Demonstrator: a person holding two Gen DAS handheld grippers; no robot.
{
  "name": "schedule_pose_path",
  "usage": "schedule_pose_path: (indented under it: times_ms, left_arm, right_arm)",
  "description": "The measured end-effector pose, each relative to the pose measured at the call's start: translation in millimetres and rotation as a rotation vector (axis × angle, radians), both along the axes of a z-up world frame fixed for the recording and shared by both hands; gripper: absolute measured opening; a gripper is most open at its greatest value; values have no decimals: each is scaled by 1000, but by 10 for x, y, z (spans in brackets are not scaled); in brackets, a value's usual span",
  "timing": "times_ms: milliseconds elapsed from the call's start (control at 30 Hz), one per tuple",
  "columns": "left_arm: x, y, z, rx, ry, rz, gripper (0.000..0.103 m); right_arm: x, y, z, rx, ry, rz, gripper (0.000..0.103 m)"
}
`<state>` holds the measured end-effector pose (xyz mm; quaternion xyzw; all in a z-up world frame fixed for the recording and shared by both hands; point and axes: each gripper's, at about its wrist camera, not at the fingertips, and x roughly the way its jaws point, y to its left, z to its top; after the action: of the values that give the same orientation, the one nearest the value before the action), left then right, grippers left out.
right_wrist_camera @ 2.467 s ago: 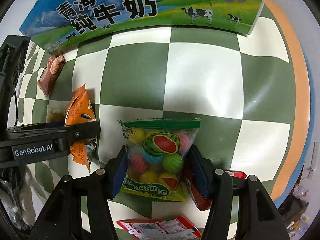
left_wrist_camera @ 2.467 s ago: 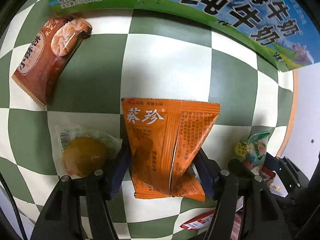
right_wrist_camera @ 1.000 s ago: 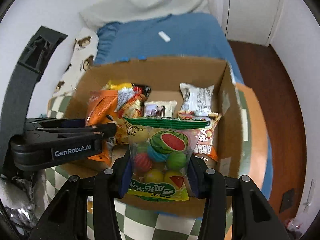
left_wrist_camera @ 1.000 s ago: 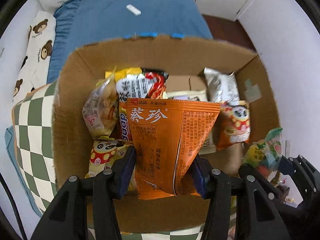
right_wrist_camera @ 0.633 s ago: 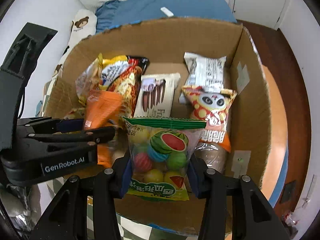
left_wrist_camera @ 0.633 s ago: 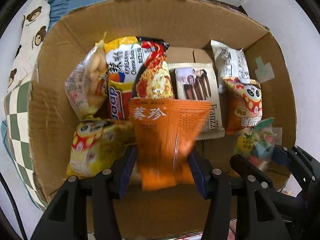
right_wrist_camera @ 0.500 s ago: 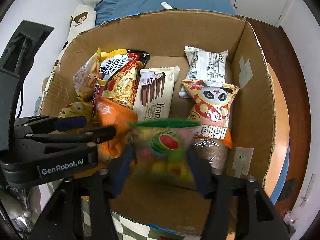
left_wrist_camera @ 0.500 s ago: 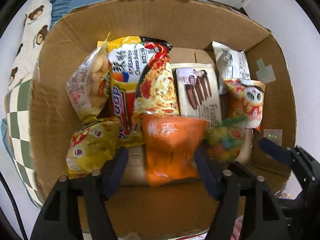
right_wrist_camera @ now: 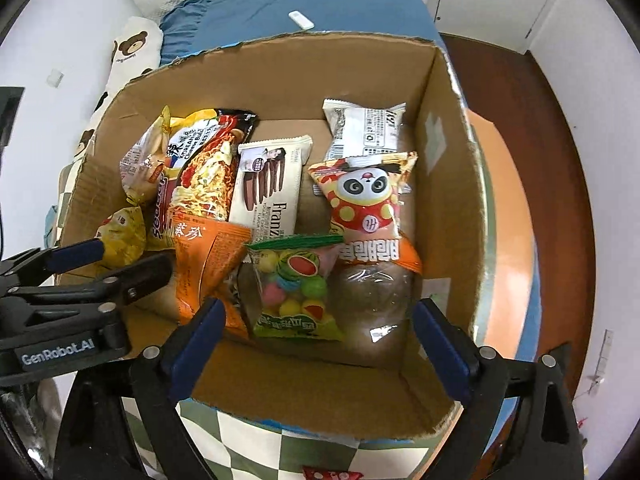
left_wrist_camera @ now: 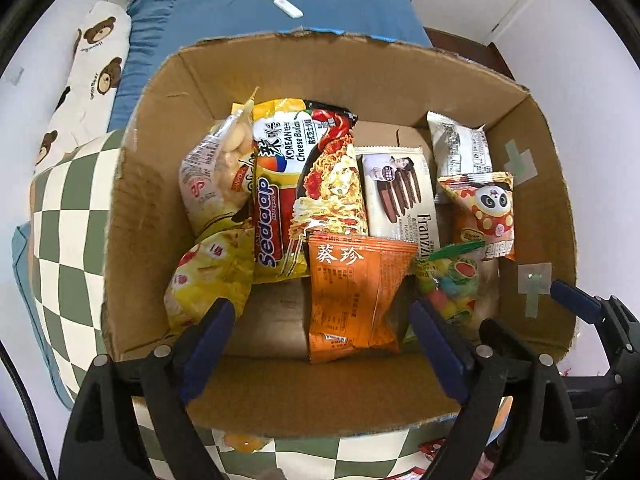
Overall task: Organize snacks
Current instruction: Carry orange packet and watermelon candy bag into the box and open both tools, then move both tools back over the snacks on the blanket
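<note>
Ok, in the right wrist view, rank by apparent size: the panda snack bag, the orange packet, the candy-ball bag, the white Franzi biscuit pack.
1. panda snack bag
2. white Franzi biscuit pack and orange packet: look alike, packet partly hidden, unranked
3. candy-ball bag

Checkered tablecloth (left_wrist_camera: pixel 60 280), cardboard box (left_wrist_camera: pixel 152 208) on it, red packet (right_wrist_camera: pixel 332 474)
</note>
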<state>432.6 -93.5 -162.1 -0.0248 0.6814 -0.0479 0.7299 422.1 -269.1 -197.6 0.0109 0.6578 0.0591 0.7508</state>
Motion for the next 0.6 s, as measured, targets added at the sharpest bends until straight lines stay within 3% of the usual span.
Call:
schedule_pose_path:
  times_ms: [267, 600]
  left_arm:
    - [-182, 52, 296, 59, -115, 7, 90]
    - [-617, 190, 743, 60, -281, 43, 90]
  right_arm:
    - [-195, -11, 204, -32, -69, -12, 98]
    - [-574, -57, 689, -45, -220, -31, 98]
